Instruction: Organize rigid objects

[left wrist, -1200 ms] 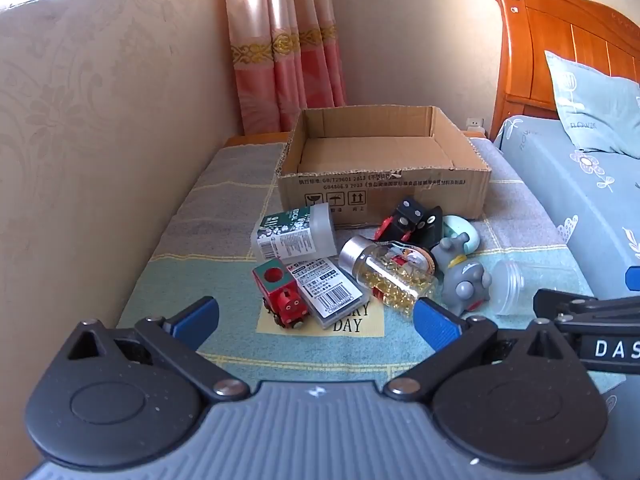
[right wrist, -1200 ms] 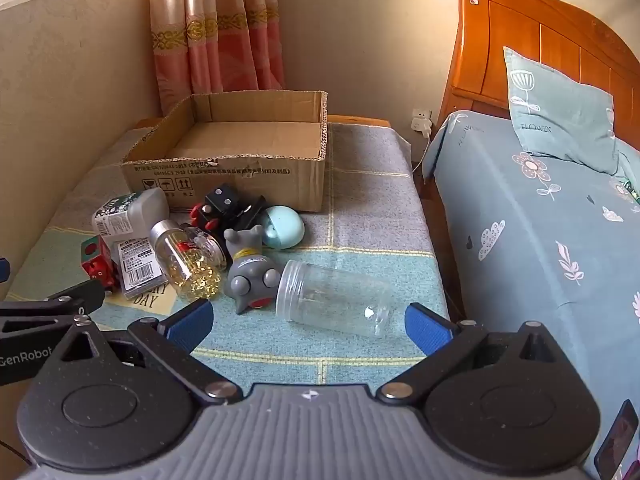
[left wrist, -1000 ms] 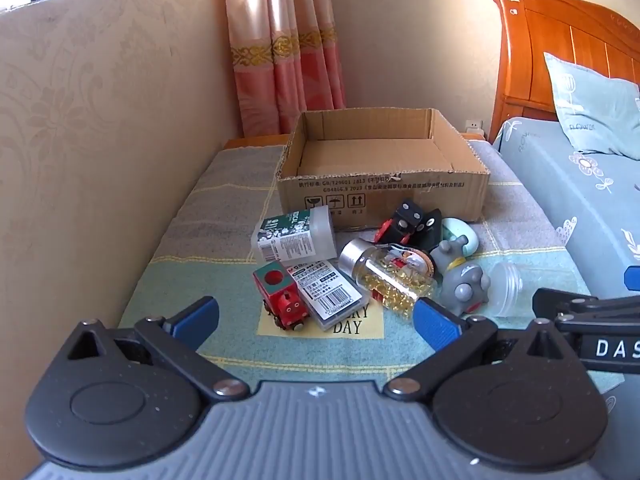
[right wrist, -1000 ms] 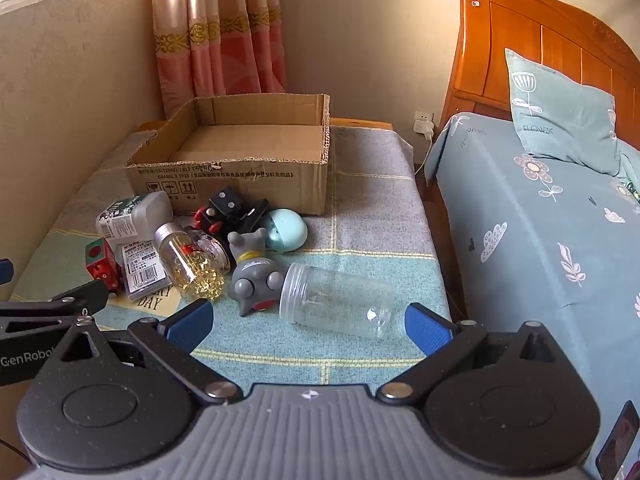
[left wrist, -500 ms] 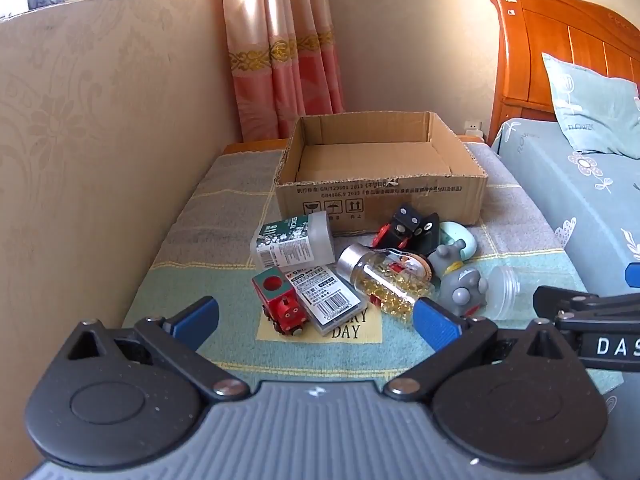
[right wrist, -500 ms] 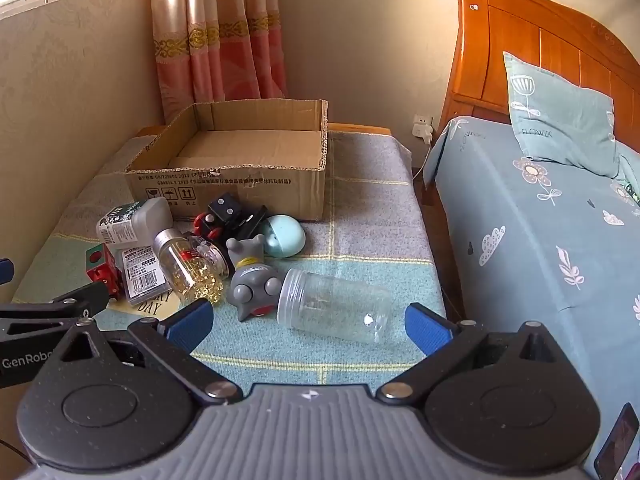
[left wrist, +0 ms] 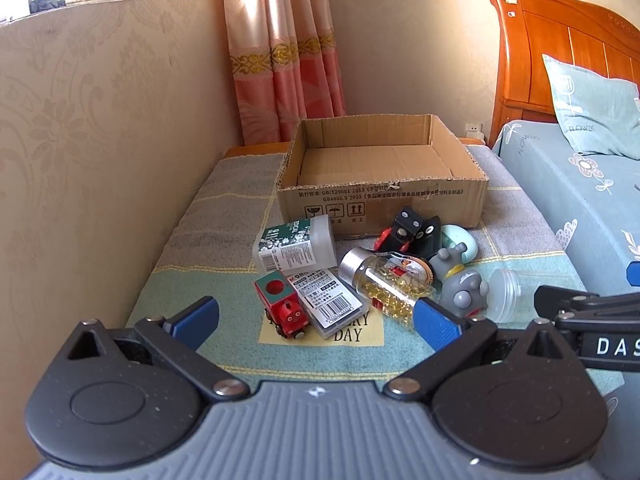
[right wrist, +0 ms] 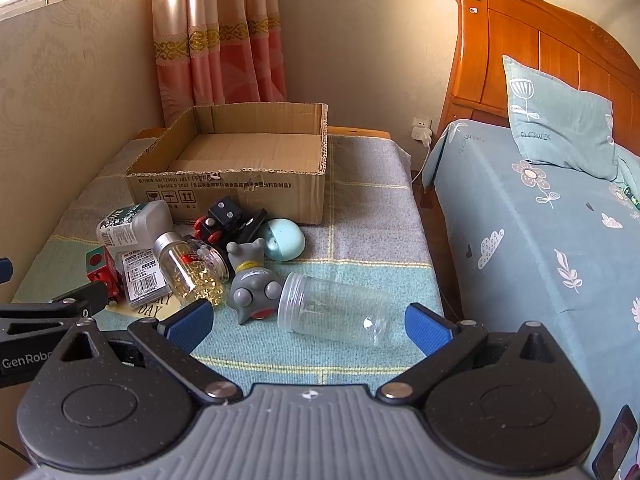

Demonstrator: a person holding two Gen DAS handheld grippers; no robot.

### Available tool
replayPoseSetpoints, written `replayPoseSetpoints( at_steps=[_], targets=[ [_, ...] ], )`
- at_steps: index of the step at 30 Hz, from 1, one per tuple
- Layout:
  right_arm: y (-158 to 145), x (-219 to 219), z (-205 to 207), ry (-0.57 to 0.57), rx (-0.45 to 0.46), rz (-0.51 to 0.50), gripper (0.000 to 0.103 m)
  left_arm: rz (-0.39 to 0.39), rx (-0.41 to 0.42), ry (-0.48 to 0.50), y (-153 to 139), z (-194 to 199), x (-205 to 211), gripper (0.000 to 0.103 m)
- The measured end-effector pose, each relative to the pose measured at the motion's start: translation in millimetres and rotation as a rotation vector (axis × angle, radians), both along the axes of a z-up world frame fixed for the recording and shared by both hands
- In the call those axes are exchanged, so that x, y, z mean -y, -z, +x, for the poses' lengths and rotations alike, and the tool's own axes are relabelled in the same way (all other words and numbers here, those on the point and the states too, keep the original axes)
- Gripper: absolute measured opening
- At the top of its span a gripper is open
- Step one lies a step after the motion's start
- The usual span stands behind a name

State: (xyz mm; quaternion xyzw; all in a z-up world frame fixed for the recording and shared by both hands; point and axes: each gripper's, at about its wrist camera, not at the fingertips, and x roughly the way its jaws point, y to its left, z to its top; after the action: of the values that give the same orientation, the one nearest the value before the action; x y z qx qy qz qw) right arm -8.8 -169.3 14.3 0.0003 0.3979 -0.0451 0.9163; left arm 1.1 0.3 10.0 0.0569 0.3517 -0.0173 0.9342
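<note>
An open cardboard box [left wrist: 384,200] [right wrist: 240,196] stands empty at the back of a cloth-covered table. In front of it lies a heap: a white bottle with a green label [left wrist: 294,244] [right wrist: 134,224], a red toy train [left wrist: 282,310] [right wrist: 102,272], a barcoded flat case [left wrist: 328,302] [right wrist: 142,276], a bottle of yellow capsules [left wrist: 384,286] [right wrist: 186,270], a black-and-red toy [left wrist: 408,230] [right wrist: 224,220], a pale blue egg shape [right wrist: 282,239], a grey figurine [left wrist: 460,292] [right wrist: 252,284] and a clear jar [right wrist: 334,314] on its side. My left gripper [left wrist: 316,320] is open, short of the train. My right gripper [right wrist: 308,322] is open, short of the jar.
A beige wall [left wrist: 80,140] runs along the table's left side, with a pink curtain [left wrist: 280,60] behind the box. A bed with a blue sheet [right wrist: 540,240] and a wooden headboard [right wrist: 520,40] stands to the right, past a narrow gap. A wall socket [right wrist: 422,128] sits behind it.
Both grippers have drawn back and up a little, so the heap and the box look slightly smaller and lower. Nothing on the table has moved; both grippers stay open.
</note>
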Motion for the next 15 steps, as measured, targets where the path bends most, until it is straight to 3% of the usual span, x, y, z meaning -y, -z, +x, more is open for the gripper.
replayPoseSetpoints(
  at_steps=[15],
  targets=[
    [-1.2, 0.0, -2.7, 0.004, 0.008, 0.002, 0.103, 0.000, 0.008, 0.004, -0.1, -1.4, 0.5, 0.102]
  ],
)
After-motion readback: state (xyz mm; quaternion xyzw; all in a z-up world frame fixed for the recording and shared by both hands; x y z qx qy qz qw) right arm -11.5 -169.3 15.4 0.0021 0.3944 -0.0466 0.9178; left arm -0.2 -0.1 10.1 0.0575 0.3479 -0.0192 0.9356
